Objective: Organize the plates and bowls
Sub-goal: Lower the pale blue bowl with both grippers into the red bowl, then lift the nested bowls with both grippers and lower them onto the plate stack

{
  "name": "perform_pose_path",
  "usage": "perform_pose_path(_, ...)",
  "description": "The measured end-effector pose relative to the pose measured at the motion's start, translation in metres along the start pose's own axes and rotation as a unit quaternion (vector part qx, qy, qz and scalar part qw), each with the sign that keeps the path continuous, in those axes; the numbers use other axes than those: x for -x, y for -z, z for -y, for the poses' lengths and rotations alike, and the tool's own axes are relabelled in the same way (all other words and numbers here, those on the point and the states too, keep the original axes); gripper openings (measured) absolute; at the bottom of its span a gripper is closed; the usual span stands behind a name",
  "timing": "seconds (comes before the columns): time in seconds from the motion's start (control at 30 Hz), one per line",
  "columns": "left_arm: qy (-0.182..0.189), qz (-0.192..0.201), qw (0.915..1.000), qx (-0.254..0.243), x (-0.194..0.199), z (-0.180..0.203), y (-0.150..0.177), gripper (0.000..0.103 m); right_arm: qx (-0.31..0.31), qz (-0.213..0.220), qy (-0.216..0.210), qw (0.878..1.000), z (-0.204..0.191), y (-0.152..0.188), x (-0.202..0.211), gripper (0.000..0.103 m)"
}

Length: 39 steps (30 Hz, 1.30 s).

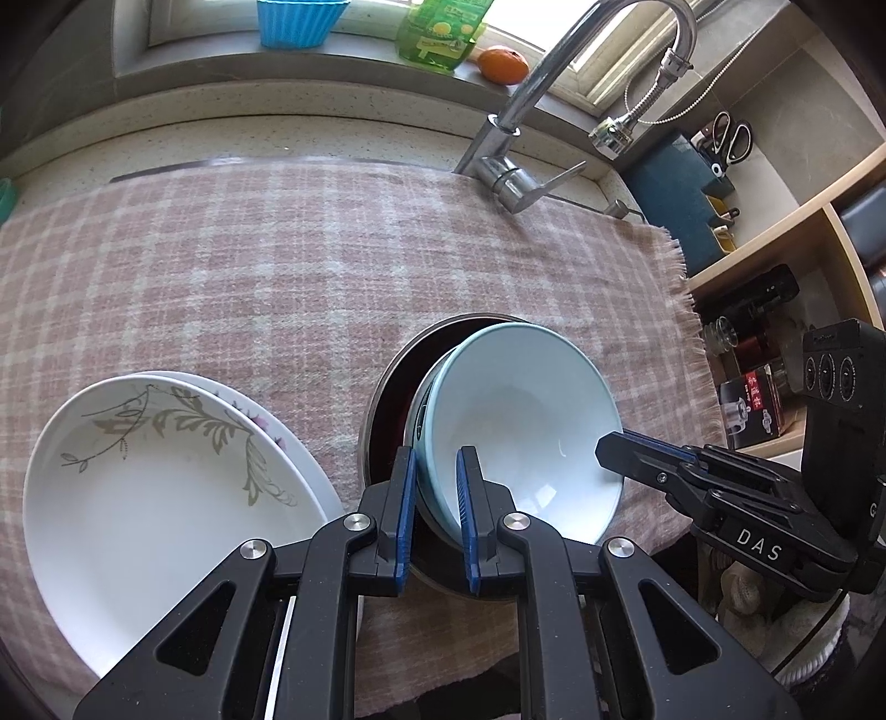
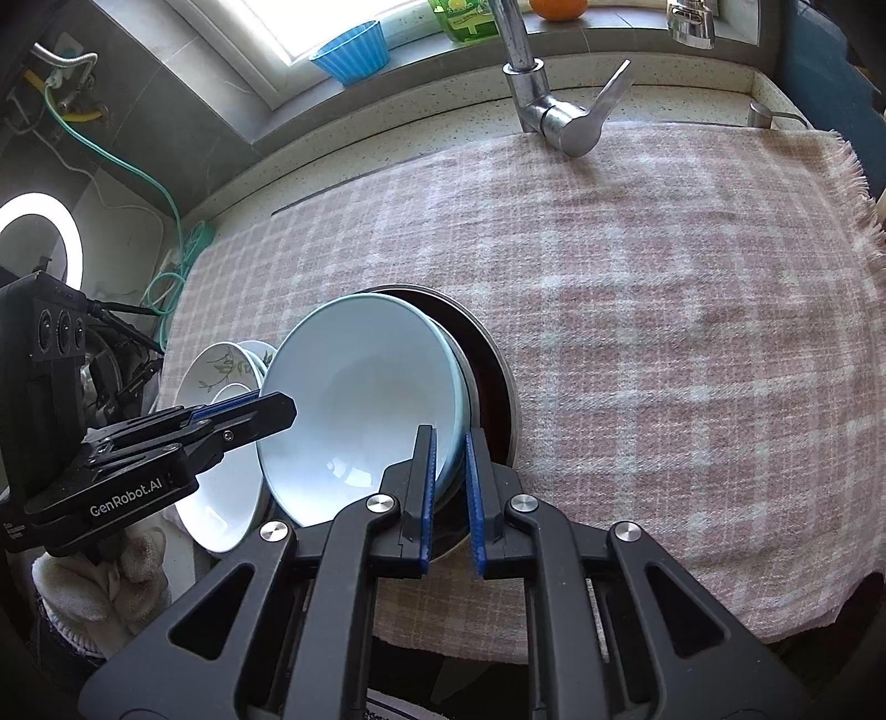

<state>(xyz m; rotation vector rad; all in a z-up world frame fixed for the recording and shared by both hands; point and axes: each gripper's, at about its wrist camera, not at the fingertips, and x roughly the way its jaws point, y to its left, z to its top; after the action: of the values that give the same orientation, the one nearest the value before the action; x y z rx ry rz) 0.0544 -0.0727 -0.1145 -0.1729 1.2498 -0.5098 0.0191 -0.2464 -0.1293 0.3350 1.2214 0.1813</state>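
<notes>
A pale blue bowl (image 1: 526,421) sits tilted inside a dark steel-rimmed bowl (image 1: 387,399) on the checked cloth. My left gripper (image 1: 434,487) is shut on the blue bowl's left rim. My right gripper (image 2: 449,471) is shut on the same bowl's right rim (image 2: 448,443); it also shows in the left wrist view (image 1: 637,454). The blue bowl (image 2: 360,399) and the dark bowl (image 2: 493,376) fill the middle of the right wrist view. A stack of white plates with a leaf pattern (image 1: 166,487) lies to the left, also in the right wrist view (image 2: 221,376).
A pink checked cloth (image 1: 277,266) covers the counter. A steel tap (image 1: 520,149) stands at the back. On the sill are a blue cup (image 1: 299,22), a green bottle (image 1: 437,33) and an orange (image 1: 501,63). Shelves with jars (image 1: 775,310) are to the right.
</notes>
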Motion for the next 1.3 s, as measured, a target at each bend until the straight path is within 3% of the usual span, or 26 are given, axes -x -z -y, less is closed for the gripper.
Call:
perform_pose_path(0.33,0.001,0.021,0.9998,0.001,0.018,-0.007,-0.001,0.013,-0.002,0.030,-0.016,0.999,0.004,0.001,0.019,0.015)
perform_pose_path(0.57,-0.001,0.034,0.9988,0.034,0.025,-0.031,-0.003,0.013,-0.048,0.059,-0.030,0.997,0.026,0.004,0.036,0.016)
perform_pose_path(0.77,0.014,0.023,0.9985,0.048,0.017,-0.035,0.000,0.013,-0.081,0.047,-0.039,0.995,0.044,0.008,0.027,0.016)
perform_pose_path(1.3,0.020,0.005,0.9984,0.053,-0.002,-0.037,0.001,0.013,-0.097,0.019,-0.065,0.993,0.046,0.008,0.000,0.016)
